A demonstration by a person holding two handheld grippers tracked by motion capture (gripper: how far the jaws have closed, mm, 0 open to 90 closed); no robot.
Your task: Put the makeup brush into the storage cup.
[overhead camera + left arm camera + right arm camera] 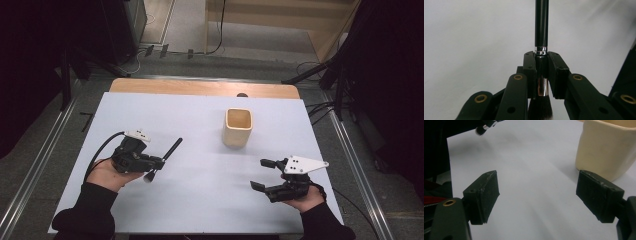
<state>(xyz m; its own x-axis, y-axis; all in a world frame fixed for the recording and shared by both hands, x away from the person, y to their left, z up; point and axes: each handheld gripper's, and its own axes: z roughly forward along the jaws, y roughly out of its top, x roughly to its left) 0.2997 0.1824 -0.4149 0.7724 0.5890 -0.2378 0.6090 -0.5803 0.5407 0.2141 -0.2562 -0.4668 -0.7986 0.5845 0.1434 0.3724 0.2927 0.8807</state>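
the left tool [159,162] is clamped on a black brush [541,30] at its silver collar, bristles toward the hand, above the white counter [200,200]. the right tool [263,174] gapes wide, holding nothing, near a cream cup [237,127].

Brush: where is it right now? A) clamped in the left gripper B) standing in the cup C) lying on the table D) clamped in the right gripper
A: the left gripper is shut on the brush at its metal ferrule, bristles toward the hand, while the right gripper is open and empty beside the cup.
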